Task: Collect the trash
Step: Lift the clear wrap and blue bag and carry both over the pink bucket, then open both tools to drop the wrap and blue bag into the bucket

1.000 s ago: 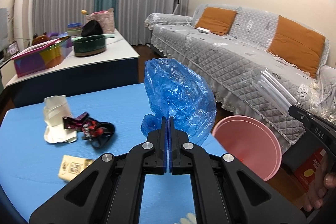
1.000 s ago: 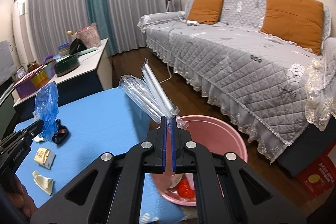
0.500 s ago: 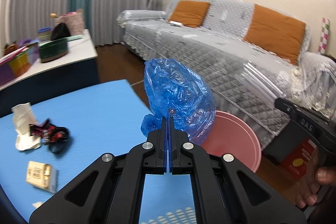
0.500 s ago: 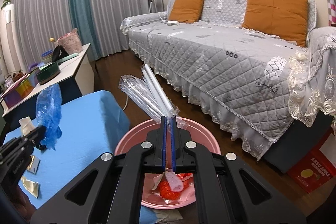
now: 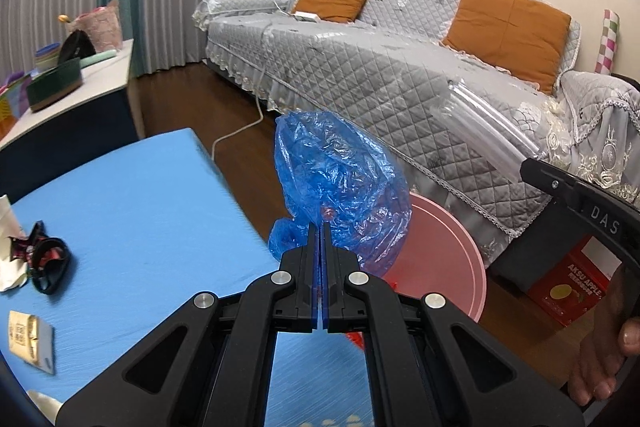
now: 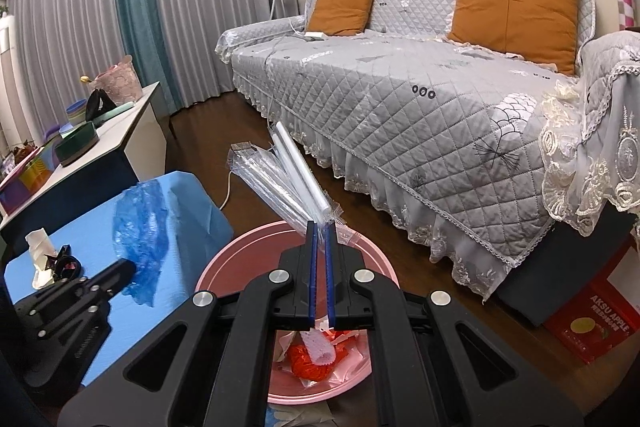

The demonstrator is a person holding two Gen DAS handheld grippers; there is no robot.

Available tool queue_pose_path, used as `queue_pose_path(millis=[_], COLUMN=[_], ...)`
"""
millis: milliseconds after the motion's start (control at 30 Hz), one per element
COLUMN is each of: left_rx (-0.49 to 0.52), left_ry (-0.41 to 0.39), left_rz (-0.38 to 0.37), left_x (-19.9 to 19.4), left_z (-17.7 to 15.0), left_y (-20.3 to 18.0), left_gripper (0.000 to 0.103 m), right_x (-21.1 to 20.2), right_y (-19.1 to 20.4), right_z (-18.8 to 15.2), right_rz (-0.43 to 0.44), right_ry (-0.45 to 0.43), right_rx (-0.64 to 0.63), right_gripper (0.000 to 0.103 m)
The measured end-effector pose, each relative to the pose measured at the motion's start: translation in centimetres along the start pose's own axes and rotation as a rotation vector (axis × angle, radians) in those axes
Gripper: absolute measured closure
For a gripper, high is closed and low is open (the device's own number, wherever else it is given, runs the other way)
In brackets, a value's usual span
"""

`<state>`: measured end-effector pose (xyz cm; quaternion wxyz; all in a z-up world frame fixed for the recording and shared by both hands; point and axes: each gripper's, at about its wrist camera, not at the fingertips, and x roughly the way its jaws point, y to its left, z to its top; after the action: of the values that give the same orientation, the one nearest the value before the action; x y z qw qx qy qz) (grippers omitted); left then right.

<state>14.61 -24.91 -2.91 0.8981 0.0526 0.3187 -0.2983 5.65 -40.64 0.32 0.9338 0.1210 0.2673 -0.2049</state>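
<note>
My left gripper [image 5: 319,227] is shut on a crumpled blue plastic bag [image 5: 340,183] and holds it at the right edge of the blue table [image 5: 140,195], beside the pink basin [image 5: 444,259]. My right gripper [image 6: 321,227] is shut on a clear plastic wrapper [image 6: 280,183] and holds it above the pink basin [image 6: 240,255], which sits on the floor and holds red and white trash [image 6: 316,359]. The left gripper with the blue bag [image 6: 140,227] shows at the left of the right wrist view. The right gripper's body [image 5: 580,211] shows at the right of the left wrist view.
On the blue table lie a black and red wrapper [image 5: 44,259], white paper [image 5: 8,247] and a small tan packet [image 5: 30,339]. A grey sofa [image 6: 400,91] with orange cushions stands behind the basin. A red box [image 6: 592,327] sits on the floor at the right. A white side table [image 6: 104,143] holds bowls.
Both grippers have swung right, away from the table and toward the basin. The right gripper with the clear wrapper now hangs over the basin. The left gripper has reached the table's edge.
</note>
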Motion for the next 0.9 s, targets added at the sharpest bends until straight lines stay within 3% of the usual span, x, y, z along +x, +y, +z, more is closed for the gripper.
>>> queue_pose_path(millis=[167, 267, 333, 433, 900], left_rx=[0.019, 0.008, -0.020, -0.045, -0.076], left_ry=[0.052, 0.069, 0.071, 0.060, -0.008], left_rz=[-0.033, -0.028, -0.037, -0.036, 0.052], left_x=[1.6, 2.1, 1.9, 1.4, -3.2], left_z=[-0.3, -0.5, -0.5, -0.3, 0.1], left_y=[-1.2, -0.9, -0.2, 0.4, 4.2], left_gripper=[0.098, 0.075, 0.075, 0.075, 0.075], right_x=[0.7, 1.3, 1.3, 1.2, -0.2], right_y=[-0.5, -0.7, -0.7, -0.6, 3.3], right_z=[0.0, -0.2, -0.3, -0.2, 0.0], right_rz=[0.000, 0.005, -0.003, -0.001, 0.060], right_ry=[0.021, 0.055, 0.056, 0.052, 0.022], right_rx=[0.011, 0.027, 0.027, 0.034, -0.009], right_gripper=[0.095, 0.081, 0.068, 0.063, 0.063])
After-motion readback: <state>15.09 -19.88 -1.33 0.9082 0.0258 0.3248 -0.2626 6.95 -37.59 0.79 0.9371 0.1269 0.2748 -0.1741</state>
